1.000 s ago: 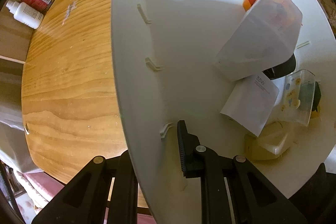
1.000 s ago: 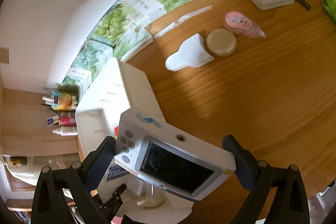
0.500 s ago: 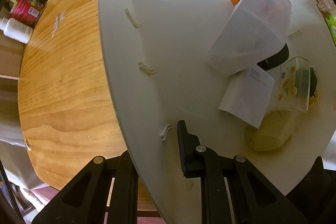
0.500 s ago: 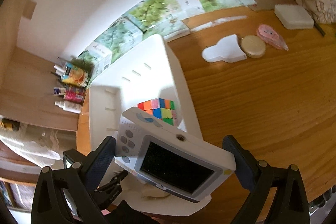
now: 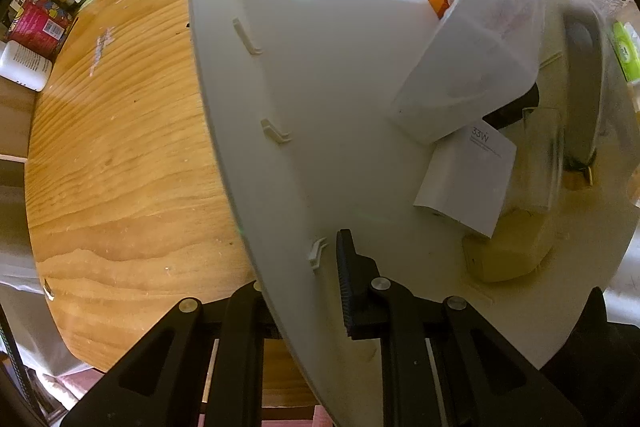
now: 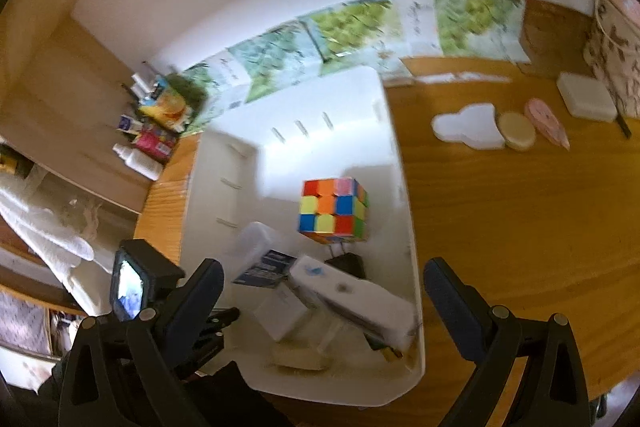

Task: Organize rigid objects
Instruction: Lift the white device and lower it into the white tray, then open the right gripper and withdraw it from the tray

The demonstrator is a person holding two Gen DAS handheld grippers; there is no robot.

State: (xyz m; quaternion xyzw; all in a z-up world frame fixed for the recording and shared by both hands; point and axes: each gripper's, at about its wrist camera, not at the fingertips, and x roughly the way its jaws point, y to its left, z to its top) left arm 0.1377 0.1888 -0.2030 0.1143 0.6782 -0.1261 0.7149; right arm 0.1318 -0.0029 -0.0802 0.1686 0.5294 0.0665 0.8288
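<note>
I read this as the drop-off step: the white handheld device with a dark screen (image 6: 352, 301) lies blurred and tilted inside the white plastic bin (image 6: 320, 95), at its near end. It sits on top of a white carton and a clear-lidded box, with the multicoloured puzzle cube (image 6: 334, 209) just beyond. My right tongs (image 6: 322, 269) stand wide above the bin with nothing between the pads, so I judge the device is already let go. My left tongs (image 5: 296, 267) point down and are pinched narrow on the bin's side wall, one finger outside and one inside, steadying it on the wooden table (image 6: 520, 227). The device is a flat rectangular slab, white plastic with a grey frame round the screen. It looks rigid and light, though I can't tell whether it has settled. Next I would swing the right tongs across to the far side of the table. There a white cloud-shaped piece (image 6: 468, 127), a round tan disc (image 6: 518, 131), a pink flat item (image 6: 546, 121) and a white rectangular block (image 6: 586, 101) wait, well apart from the bin.
</note>
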